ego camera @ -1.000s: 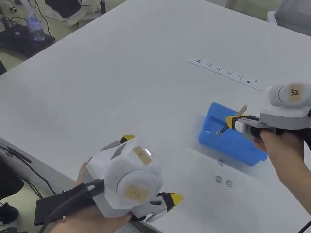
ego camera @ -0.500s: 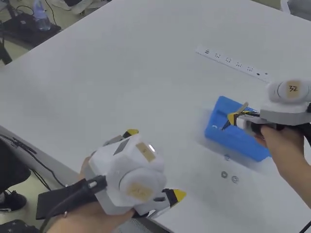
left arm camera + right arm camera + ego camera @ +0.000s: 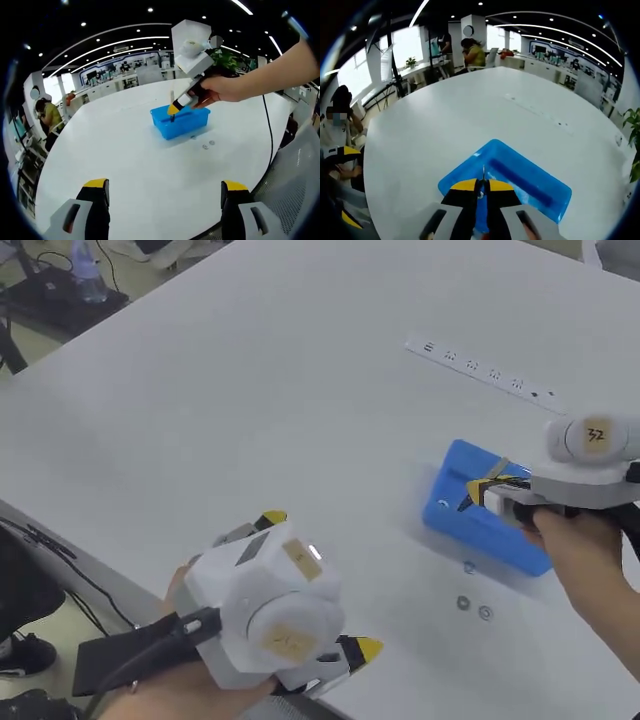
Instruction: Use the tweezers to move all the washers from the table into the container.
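Barely any change: my right gripper (image 3: 481, 186), pinching the tweezers (image 3: 483, 175), still hangs tips-down inside the blue container (image 3: 500, 540) at its left end, so I judge a drop-off, with three washers (image 3: 463, 602) left toward the table (image 3: 250, 390) near edge and my left gripper (image 3: 164, 186) spread, idle.

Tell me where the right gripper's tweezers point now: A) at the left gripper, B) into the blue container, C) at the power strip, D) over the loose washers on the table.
B: the right gripper holds the tweezers tip-down inside the blue container, while the washers lie on the table beside it.
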A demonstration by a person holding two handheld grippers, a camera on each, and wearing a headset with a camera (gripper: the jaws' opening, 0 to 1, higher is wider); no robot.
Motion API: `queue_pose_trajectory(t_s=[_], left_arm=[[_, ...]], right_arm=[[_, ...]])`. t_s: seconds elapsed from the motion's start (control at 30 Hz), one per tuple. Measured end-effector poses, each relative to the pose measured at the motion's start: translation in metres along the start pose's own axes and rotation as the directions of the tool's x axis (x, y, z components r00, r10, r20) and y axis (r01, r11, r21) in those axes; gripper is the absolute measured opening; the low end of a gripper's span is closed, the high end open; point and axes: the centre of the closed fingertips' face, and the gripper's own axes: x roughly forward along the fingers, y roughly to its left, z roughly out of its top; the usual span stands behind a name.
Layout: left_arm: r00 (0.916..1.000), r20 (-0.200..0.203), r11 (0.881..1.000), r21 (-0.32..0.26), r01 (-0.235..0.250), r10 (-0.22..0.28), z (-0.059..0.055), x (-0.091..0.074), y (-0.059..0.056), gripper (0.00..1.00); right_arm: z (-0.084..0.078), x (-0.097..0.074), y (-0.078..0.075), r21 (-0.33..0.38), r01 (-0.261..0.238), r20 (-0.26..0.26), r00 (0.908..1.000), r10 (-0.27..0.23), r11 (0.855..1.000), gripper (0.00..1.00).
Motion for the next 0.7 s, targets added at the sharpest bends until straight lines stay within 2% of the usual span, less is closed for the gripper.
queue_pose_trajectory(t_s=[0.3,0.47,0.7], left_arm=[[1.0000,0.005,1.000,0.001,0.001,-0.001,0.001,0.000,0.000,0.95],[0.9996,0.030,1.000,-0.005,-0.001,0.001,0.005,-0.002,0.001,0.95],[0.9984,0.057,1.000,-0.012,-0.004,0.005,0.010,-0.005,0.002,0.95]], right_arm=[[0.009,-0.013,0.000,0.001,0.008,0.021,0.9997,-0.008,1.000,0.03],[0.018,-0.030,0.005,-0.002,0.008,0.062,0.9981,-0.008,1.000,0.03],[0.023,-0.052,0.010,-0.003,0.009,0.104,0.9946,-0.008,1.000,0.03]])
